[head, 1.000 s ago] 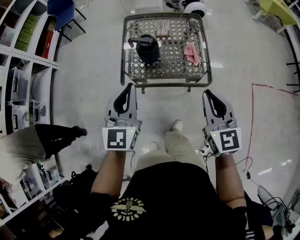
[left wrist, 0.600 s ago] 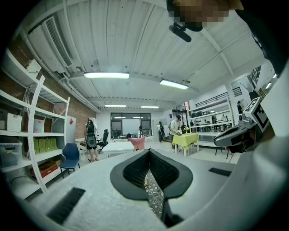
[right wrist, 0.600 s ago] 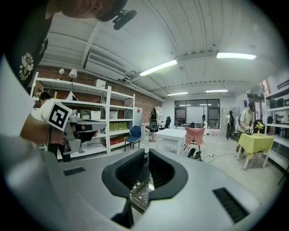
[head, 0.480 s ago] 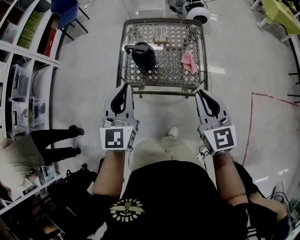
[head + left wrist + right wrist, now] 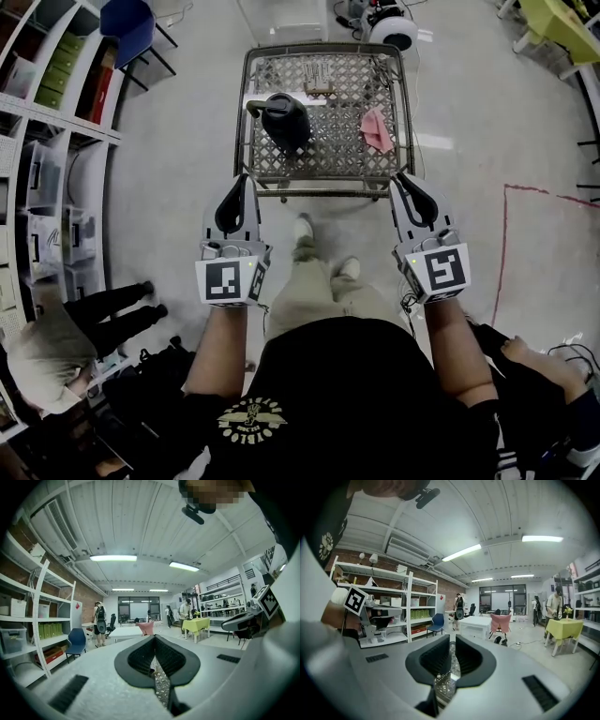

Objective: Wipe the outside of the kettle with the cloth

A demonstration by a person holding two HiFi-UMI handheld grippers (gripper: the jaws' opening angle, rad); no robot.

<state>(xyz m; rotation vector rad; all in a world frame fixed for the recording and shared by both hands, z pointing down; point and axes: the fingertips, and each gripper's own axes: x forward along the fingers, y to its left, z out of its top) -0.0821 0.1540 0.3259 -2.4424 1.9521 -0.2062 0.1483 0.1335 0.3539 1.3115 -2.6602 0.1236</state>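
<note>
A black kettle [image 5: 284, 120] stands on the left half of a metal lattice table [image 5: 328, 192]. A pink cloth [image 5: 377, 129] lies crumpled on the table's right half. My left gripper [image 5: 242, 178] is shut and empty, its tips just short of the table's near edge, in line with the kettle. My right gripper [image 5: 401, 178] is also shut and empty, at the near right corner, below the cloth. In the left gripper view the jaws [image 5: 154, 637] meet at the tips with only lattice visible behind. The right gripper view shows its jaws [image 5: 451, 641] closed over the lattice too.
White shelving [image 5: 56, 141] with bins lines the left side, a blue chair [image 5: 131, 23] beyond it. A bystander's legs [image 5: 112, 309] stand at the lower left. Red tape [image 5: 506, 244] marks the floor at the right. A white round device [image 5: 392, 28] sits behind the table.
Both grippers have moved forward and now sit at the table's near edge. The person has stepped toward the table. The bystander at the left has shifted lower in view.
</note>
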